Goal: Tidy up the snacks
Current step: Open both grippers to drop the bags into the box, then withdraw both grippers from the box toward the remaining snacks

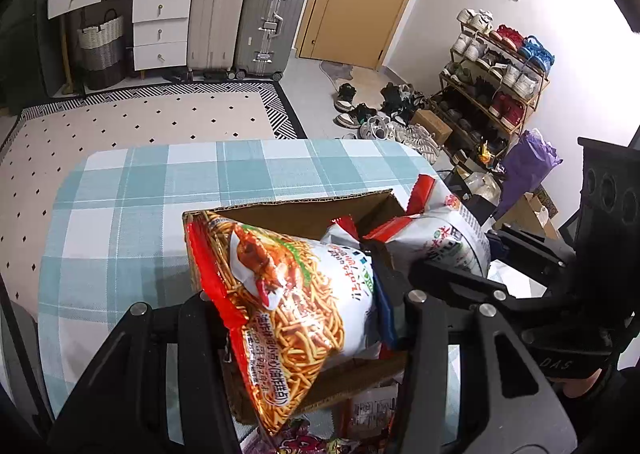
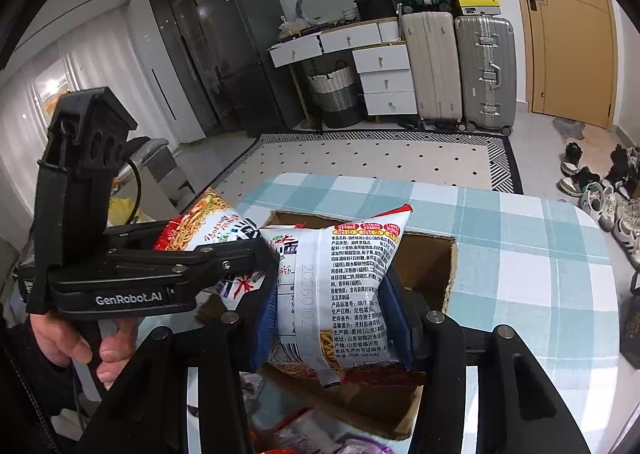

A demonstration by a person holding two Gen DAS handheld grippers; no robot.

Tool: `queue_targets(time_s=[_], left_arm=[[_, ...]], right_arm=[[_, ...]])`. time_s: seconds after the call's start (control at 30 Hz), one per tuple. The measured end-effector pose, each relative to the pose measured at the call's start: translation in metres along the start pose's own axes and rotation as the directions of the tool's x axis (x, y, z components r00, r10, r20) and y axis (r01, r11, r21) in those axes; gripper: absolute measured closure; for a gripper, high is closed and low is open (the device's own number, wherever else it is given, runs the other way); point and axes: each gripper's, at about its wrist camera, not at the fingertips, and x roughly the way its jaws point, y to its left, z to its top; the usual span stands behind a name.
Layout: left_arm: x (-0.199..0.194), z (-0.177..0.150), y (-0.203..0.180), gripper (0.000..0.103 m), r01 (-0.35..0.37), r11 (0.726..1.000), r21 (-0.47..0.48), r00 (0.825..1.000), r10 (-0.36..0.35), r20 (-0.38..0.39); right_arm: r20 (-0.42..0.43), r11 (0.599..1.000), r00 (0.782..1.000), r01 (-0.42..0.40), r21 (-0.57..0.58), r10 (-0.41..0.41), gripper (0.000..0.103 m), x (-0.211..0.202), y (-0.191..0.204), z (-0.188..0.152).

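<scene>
Over the checked desk (image 1: 120,189), my left gripper (image 1: 304,318) has its fingers (image 1: 200,318) clamped on a red noodle-snack bag (image 1: 288,294). My right gripper (image 2: 332,318) grips a second snack bag (image 2: 344,278), its printed back facing me. Both bags hang above the open cardboard box (image 2: 432,262), near the desk's front edge.

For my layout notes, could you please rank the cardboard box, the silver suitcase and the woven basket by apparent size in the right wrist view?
1. cardboard box, though it is nearest the camera and partly hidden.
2. silver suitcase.
3. woven basket.
</scene>
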Motion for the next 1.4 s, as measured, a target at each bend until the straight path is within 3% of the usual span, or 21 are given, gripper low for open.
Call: queue_targets(time_s=[0.17, 0.27, 0.37, 0.43, 0.53, 0.87, 1.17, 1.4], left_arm=[[0.012, 0.005, 0.0, 0.057, 0.004, 1.0, 0.003, 1.0, -0.004, 0.001], [0.019, 0.007, 0.008, 0.056, 0.027, 0.999, -0.035, 1.0, -0.027, -0.003], [0.026, 0.009, 0.016, 0.047, 0.021, 0.998, -0.066, 0.999, -0.023, -0.033], [0.027, 0.007, 0.021, 0.031, 0.02, 0.997, -0.078, 0.999, -0.023, -0.033], [0.022, 0.003, 0.024, 0.03, -0.001, 0.997, -0.072, 1.0, -0.001, -0.022], [-0.013, -0.01, 0.021, 0.03, -0.08, 0.993, -0.088, 0.996, 0.083, 0.024], [-0.057, -0.021, 0.005, 0.029, -0.102, 0.993, -0.063, 0.991, 0.107, 0.076], [-0.09, -0.036, -0.006, 0.023, -0.119, 0.992, -0.051, 0.986, 0.125, 0.11]], right_arm=[[-0.007, 1.0, 1.0, 0.01, 0.008, -0.01, 0.054, 0.011, -0.008, 0.0], [-0.016, 1.0, 1.0, 0.01, 0.014, -0.009, 0.049, 0.017, -0.01, -0.001], [-0.017, 0.999, 0.999, 0.034, -0.01, -0.034, 0.04, 0.02, -0.011, 0.0], [-0.007, 0.999, 0.999, 0.048, -0.002, -0.048, 0.036, 0.018, -0.014, -0.001], [0.024, 0.998, 0.998, 0.064, -0.012, -0.064, 0.03, 0.007, -0.015, -0.003], [0.052, 0.997, 0.997, 0.056, -0.045, -0.054, 0.03, -0.021, -0.003, -0.008], [0.106, 0.994, 0.993, 0.053, -0.091, -0.044, 0.025, -0.053, 0.024, -0.013], [0.152, 0.993, 0.987, 0.065, -0.094, -0.05, 0.021, -0.082, 0.038, -0.021]])
